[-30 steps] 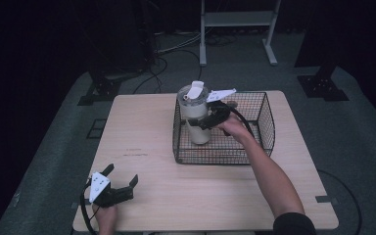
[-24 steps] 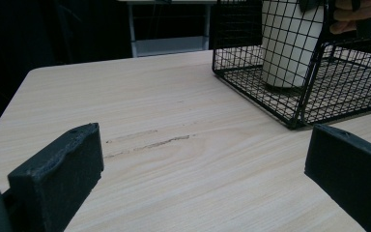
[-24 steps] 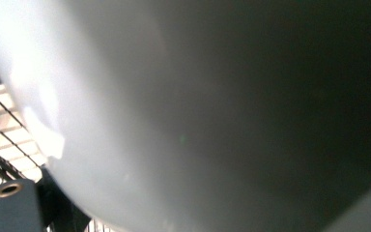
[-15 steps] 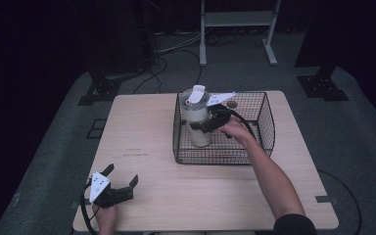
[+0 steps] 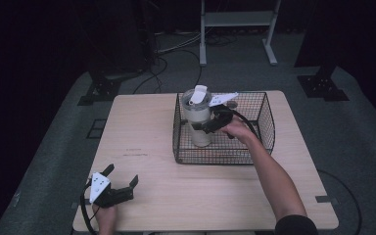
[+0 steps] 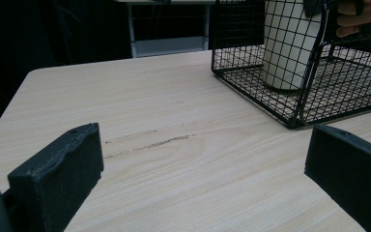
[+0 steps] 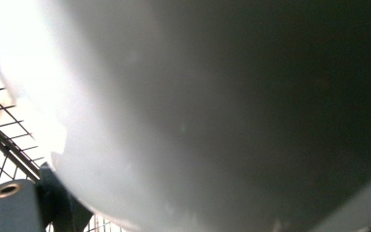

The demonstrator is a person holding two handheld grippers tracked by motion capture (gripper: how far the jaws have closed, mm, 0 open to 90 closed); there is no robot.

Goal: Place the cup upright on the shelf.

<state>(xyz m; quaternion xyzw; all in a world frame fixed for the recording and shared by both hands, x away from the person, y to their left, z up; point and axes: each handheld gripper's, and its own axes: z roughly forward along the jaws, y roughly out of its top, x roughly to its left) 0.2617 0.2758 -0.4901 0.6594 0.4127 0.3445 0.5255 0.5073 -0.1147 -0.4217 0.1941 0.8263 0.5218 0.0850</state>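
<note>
Standing upright, cream tumbler [image 5: 197,117], lidded, in basket [image 5: 264,115]

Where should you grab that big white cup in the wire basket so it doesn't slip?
Best around the middle of its straight, round body, coming from the side over the basket's low wall. The white cup stands upright, and its top carries a lid with a raised flap, so gripping there looks awkward. The right hand-held gripper is already at the body that way, from the cup's right.
</note>
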